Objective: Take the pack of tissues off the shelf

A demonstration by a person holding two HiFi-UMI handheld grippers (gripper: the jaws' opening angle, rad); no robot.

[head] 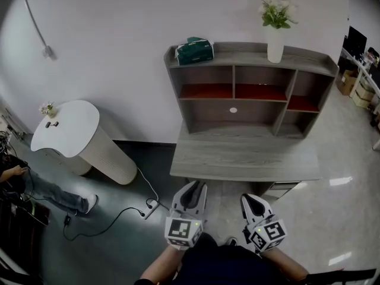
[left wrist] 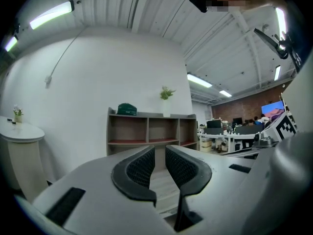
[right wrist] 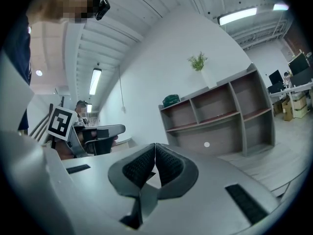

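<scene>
Plainly, the move turns on how far up and ahead the pack [head: 194, 50] lies from both grippers. The green tissue pack sits on the top board of the shelf [head: 309, 62], at its left end, well apart from the vase [head: 275, 43] at the right. The shelf stands on a desk [head: 243, 159], and both grippers are held low at the desk's near edge, well short of the pack.

The left gripper [head: 193, 186] is the nearer one: in the head view it lines up almost straight below the pack, while the right gripper [head: 250, 198] sits off to the right. In the left gripper view the pack shows above and a little left of the jaws. Those jaws stand a narrow gap apart with nothing between them. The right gripper's jaws meet at the tips, clenched on nothing.

The pack's long axis seems to run along the board, left to right, though it is small and far off. The person would likely need to raise the left gripper, reach forward, and spread its jaws wider.
</scene>
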